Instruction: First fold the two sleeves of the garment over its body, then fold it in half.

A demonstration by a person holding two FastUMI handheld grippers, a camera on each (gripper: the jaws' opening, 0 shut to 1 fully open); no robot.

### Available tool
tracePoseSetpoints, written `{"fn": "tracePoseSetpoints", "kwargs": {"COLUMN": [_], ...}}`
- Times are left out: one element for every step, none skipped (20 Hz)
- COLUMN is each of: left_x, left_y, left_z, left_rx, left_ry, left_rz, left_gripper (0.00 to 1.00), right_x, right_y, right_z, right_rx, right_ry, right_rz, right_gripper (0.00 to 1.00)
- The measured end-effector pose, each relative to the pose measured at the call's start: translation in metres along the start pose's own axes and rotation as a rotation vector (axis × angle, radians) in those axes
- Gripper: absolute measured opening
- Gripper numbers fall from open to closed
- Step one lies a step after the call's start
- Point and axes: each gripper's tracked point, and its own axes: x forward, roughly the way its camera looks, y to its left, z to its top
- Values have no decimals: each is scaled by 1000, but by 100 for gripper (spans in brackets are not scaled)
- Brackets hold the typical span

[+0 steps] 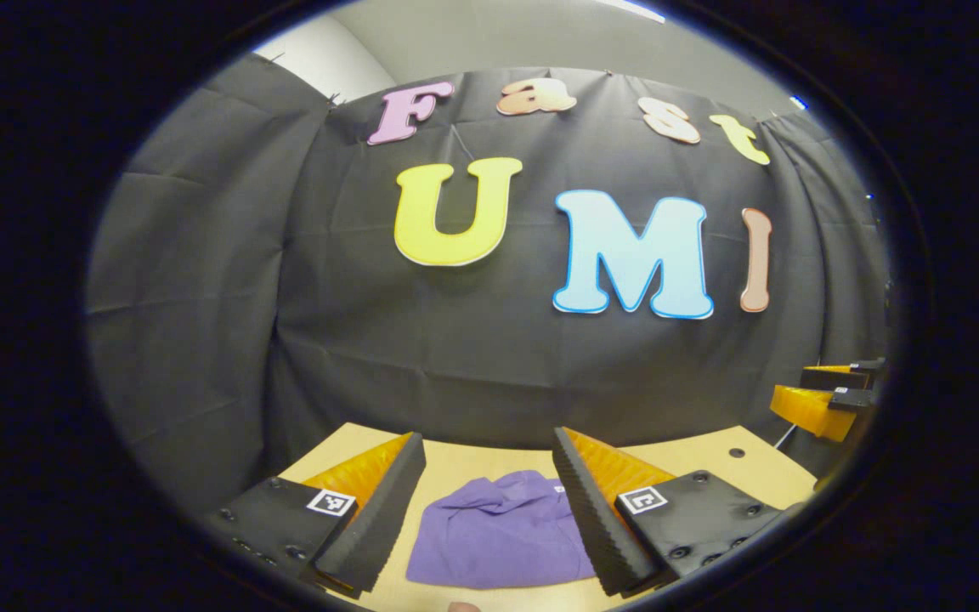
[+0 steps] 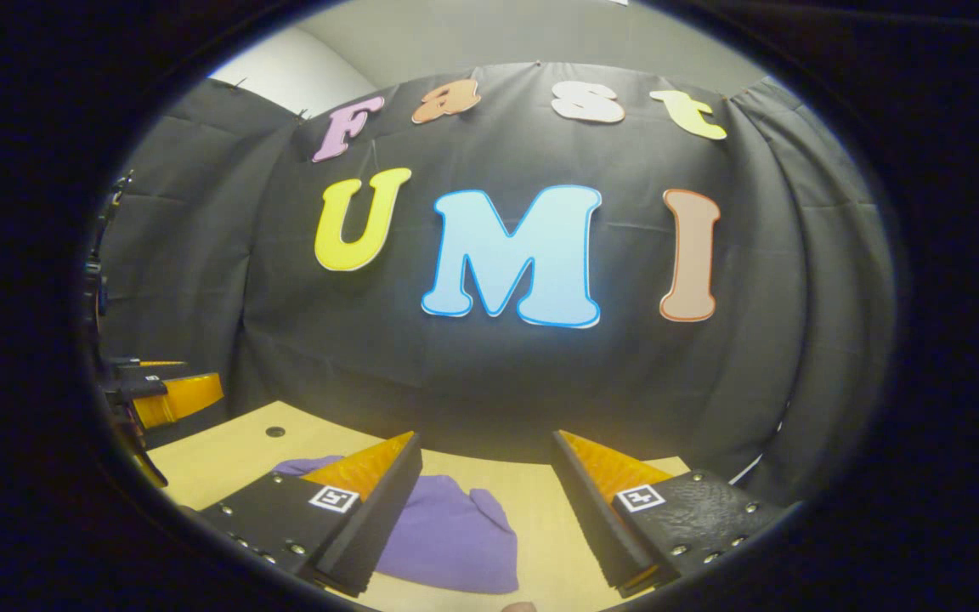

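A purple garment [image 1: 498, 531] lies bunched on the light wooden table [image 1: 464, 463], below and between the fingers of my left gripper [image 1: 489, 484], which hangs open above it. In the right gripper view the same purple garment [image 2: 455, 535] lies under the left finger [image 2: 370, 518] of my right gripper [image 2: 485, 484], also open and held above the table [image 2: 540, 527]. Nothing sits between either pair of fingers. The right gripper [image 1: 829, 395] shows at the right edge of the left gripper view, and the left gripper [image 2: 158, 391] at the left edge of the right gripper view.
The black cloth wall [image 1: 489, 340] stands close behind the table's far edge. Small holes mark the tabletop [image 1: 736, 453] [image 2: 274, 432]. Bare wood lies to the right of the garment [image 2: 557, 552].
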Motion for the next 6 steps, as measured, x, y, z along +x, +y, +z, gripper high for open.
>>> {"fn": "tracePoseSetpoints", "kwargs": {"left_x": [-10, -18, -26, -37, -48, -64], "left_y": [-1, -3, -4, -4, -3, 2], "left_z": [3, 5, 5, 8, 12, 20], "left_rx": [6, 10, 13, 14, 11, 9], "left_ry": [-6, -7, -6, -11, -25, -34], "left_rz": [-5, -12, -20, -25, -31, -36], "left_gripper": [94, 94, 94, 94, 94, 99], "right_x": [-7, -13, -23, -32, -39, -47], "right_y": [2, 3, 4, 7, 10, 13], "right_z": [3, 5, 7, 9, 14, 17], "right_rx": [0, 1, 5, 17, 28, 41], "right_ry": [-9, -14, -15, -20, -28, -37], "right_rz": [-5, -14, -22, -25, -28, -36], "right_gripper": [96, 96, 94, 94, 94, 94]}}
